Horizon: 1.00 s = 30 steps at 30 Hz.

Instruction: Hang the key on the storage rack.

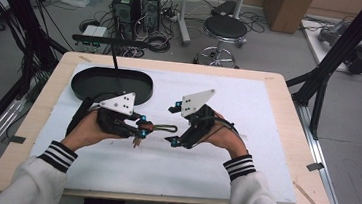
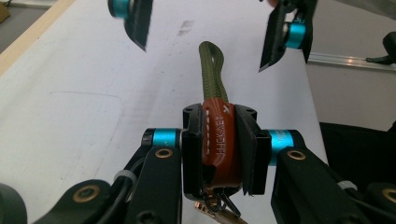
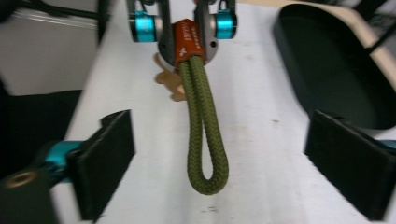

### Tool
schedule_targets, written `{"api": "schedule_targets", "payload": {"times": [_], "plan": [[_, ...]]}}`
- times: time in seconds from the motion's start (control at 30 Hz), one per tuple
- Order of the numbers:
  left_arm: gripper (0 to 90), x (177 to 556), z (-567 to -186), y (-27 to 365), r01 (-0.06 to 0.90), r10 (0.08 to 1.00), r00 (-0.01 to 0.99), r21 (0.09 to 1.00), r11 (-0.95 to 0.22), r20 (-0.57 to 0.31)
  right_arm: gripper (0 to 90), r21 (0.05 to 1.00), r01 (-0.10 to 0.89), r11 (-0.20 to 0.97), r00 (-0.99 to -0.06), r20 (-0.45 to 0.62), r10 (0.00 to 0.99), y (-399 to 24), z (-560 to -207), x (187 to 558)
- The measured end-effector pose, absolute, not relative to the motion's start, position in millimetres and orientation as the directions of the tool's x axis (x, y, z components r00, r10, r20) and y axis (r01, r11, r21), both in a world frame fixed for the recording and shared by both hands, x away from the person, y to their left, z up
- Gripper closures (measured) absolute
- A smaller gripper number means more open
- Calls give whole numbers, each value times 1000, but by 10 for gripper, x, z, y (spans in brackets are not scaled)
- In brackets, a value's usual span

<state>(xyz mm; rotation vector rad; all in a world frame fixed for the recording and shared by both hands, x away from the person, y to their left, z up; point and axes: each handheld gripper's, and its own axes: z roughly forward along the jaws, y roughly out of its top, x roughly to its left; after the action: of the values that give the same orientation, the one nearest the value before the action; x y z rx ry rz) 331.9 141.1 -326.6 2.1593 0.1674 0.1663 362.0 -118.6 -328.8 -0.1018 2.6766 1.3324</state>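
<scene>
1. Strap up off the sheet, pinched at its brown leather collar by the left gripper, clamped tight on it.
2. Green rope loop sticking out past the jaws toward the right gripper, metal clip dangling below the collar.
3. Left hand low over the sheet, palm wrapped under the tool, forearm coming in from bottom left, striped cuff showing, gripper aimed level to the right.
4. Right hand mirrored on the other side, fingers curled round the body, gripper aimed left and a touch down.
5. Right jaws spread wide, one pad either side of the loop end, clear of the rope, gripping nothing.
6. Loop tip hanging in the gap between those pads, above the sheet.
7. Black oval tray at far left of the sheet, just behind the left hand, apart from the strap.
</scene>
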Motion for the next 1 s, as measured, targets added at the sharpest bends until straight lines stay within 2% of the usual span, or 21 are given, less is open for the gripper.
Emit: {"api": "schedule_targets", "payload": {"times": [0.23, 0.27, 0.57, 0.8, 1.0], "plan": [[735, 3348, -3223, 1523, 71, 234, 970, 849, -523, 63, 3, 866, -68, 496, -982, -147, 122, -1374, -3273, 3586], [735, 3373, -3217, 1580, 84, 265, 962, 858, -507, 62, 3, 872, -65, 485, -979, -150, 140, -1429, -3279, 3583], [736, 3463, -3179, 1845, 98, 418, 902, 895, -436, 105, 3, 948, 26, 318, -910, -109, 400, -2002, -3431, 3369], [737, 3544, -3149, 2091, 113, 539, 835, 926, -359, 107, 3, 978, 77, 192, -854, -34, 519, -2430, -3624, 3208], [737, 3633, -3142, 2269, 131, 604, 790, 933, -335, 106, 3, 987, 77, 140, -804, -21, 594, -2672, -3753, 3098]]}}
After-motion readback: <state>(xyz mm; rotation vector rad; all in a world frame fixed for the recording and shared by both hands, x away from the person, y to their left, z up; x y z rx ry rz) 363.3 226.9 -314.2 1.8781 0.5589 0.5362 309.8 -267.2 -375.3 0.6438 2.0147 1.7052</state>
